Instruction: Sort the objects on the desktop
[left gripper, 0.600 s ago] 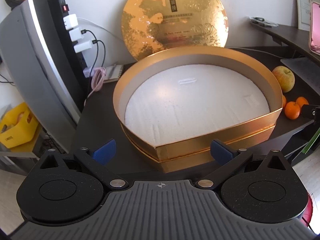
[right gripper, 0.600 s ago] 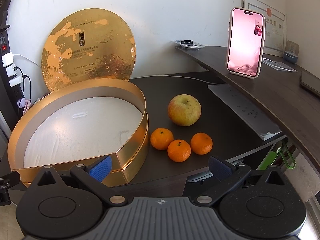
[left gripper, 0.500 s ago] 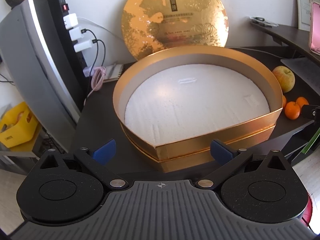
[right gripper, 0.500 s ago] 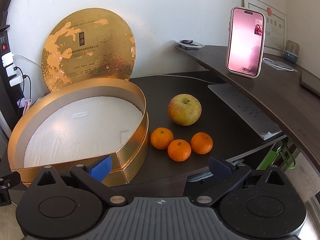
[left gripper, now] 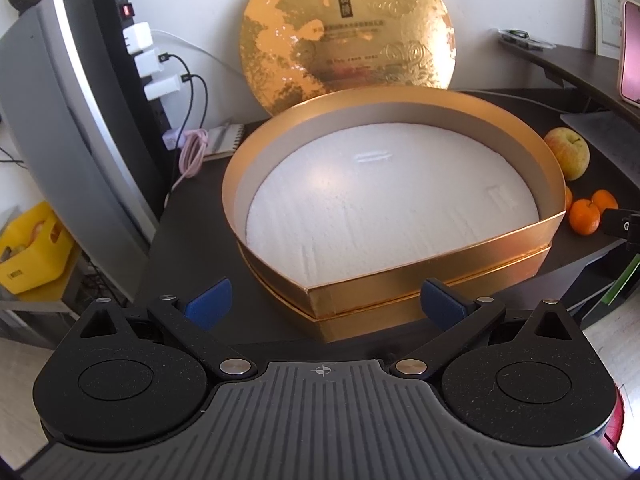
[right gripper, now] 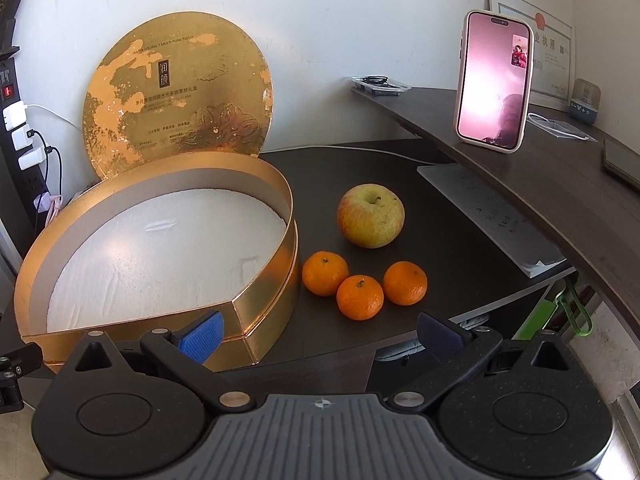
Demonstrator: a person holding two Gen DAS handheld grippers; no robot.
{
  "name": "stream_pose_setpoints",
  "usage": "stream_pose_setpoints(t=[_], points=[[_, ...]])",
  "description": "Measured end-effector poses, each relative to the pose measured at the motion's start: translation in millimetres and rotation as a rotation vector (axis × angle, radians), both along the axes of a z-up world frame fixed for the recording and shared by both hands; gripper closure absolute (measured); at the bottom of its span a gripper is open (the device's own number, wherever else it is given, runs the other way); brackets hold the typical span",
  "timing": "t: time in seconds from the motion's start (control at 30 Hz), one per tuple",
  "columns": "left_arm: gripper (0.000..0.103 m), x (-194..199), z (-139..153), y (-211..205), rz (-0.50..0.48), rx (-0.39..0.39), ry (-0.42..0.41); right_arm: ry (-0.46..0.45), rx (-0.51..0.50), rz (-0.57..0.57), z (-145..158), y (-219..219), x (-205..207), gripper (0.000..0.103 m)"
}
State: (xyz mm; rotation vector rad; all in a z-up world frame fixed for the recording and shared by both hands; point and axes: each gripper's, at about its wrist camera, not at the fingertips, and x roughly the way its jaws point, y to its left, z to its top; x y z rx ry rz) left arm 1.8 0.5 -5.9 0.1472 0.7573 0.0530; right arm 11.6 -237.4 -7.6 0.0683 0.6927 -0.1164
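An open gold box (left gripper: 432,270) (right gripper: 264,320) with a white foam floor sits on the dark desk. Its round gold lid (left gripper: 348,32) (right gripper: 176,92) leans on the wall behind it. To the right of the box lie an apple (right gripper: 371,216) (left gripper: 568,154) and three mandarins (right gripper: 325,273) (right gripper: 360,297) (right gripper: 405,283). My left gripper (left gripper: 326,304) is open, just short of the box's front corner. My right gripper (right gripper: 318,334) is open above the desk's front edge, near the mandarins, holding nothing.
A phone (right gripper: 494,80) stands lit on a raised shelf (right gripper: 540,184) at right, above a white keyboard (right gripper: 492,216). A power strip with chargers (left gripper: 148,64), a pink cable (left gripper: 192,152) and a grey panel (left gripper: 68,128) stand at left. A yellow bin (left gripper: 28,248) sits lower left.
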Motion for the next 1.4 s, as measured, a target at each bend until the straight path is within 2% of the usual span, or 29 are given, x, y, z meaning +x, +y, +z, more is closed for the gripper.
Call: stream_pose_setpoints(t=[1.4], points=[[0.0,1.0,-0.8,-1.6,0.004,-0.002,0.007,0.015,0.007,0.007,-2.3,0.5,0.5,0.0]])
